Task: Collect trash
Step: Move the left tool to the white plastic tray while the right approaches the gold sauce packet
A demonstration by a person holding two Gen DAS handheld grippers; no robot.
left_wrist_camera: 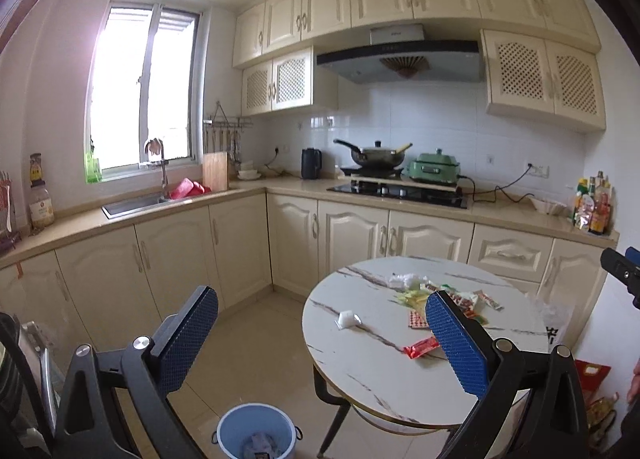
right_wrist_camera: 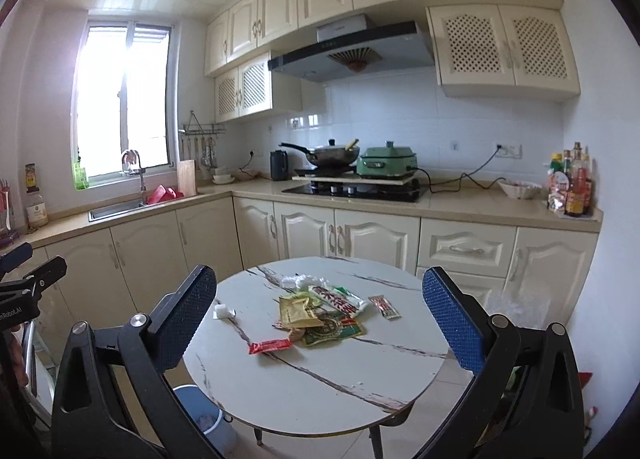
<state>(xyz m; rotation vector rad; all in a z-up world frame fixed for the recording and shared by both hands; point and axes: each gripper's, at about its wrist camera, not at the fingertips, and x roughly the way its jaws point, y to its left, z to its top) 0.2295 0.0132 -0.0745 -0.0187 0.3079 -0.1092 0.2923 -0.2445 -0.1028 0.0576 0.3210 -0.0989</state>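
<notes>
Left wrist view: left gripper (left_wrist_camera: 322,333) spread wide, nothing in it, up above the floor beside the round table (left_wrist_camera: 360,371).
Trash there: wrappers (left_wrist_camera: 452,299) piled near the table's far side, red packet (left_wrist_camera: 421,347) closer in, small white cup (left_wrist_camera: 347,319) off to the left.
Bin: blue bucket (left_wrist_camera: 256,433) on the floor, just left of the table.

Right wrist view: right gripper (right_wrist_camera: 320,323) also wide and empty, facing the table (right_wrist_camera: 320,387).
Trash here: wrapper pile (right_wrist_camera: 324,315) mid-table, red packet (right_wrist_camera: 269,346) just left of it, bucket (right_wrist_camera: 200,415) partly tucked under the table's left edge.

Both wrist views face the kitchen counter from above the round table (left_wrist_camera: 360,363), sharing it.
</notes>
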